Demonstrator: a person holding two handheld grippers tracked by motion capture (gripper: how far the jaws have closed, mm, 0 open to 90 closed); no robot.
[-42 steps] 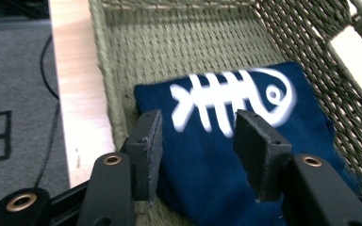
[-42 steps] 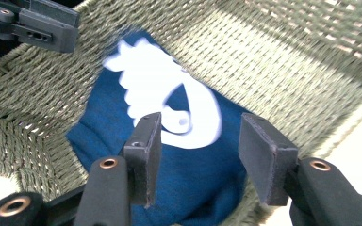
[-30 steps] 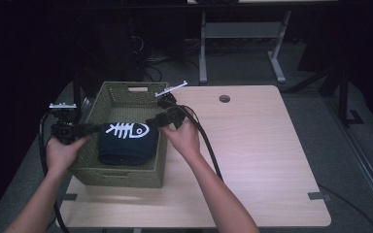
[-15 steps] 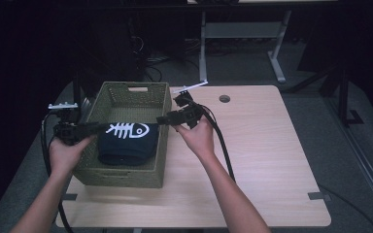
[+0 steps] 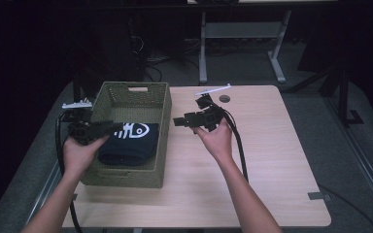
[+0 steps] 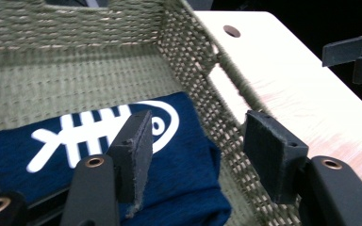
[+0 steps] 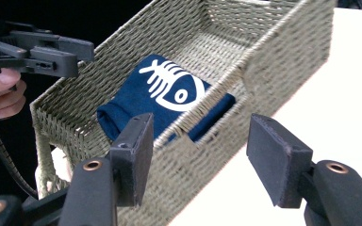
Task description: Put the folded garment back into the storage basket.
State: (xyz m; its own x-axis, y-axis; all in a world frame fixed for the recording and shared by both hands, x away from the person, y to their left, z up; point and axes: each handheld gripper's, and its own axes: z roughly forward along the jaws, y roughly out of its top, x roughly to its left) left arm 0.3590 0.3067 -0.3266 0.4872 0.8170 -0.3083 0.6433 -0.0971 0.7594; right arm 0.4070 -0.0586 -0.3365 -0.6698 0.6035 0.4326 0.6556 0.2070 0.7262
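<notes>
Cloth [image 5: 128,143], dark blue with a white fish-bone print, lies folded in the woven basket [image 5: 161,126] at left of frame. Left claw [image 5: 108,127], spread and empty, hangs at its left edge, nearer; right claw [image 5: 178,121], also spread, hovers over bare worktop [image 5: 272,160] beside the basket.
</notes>
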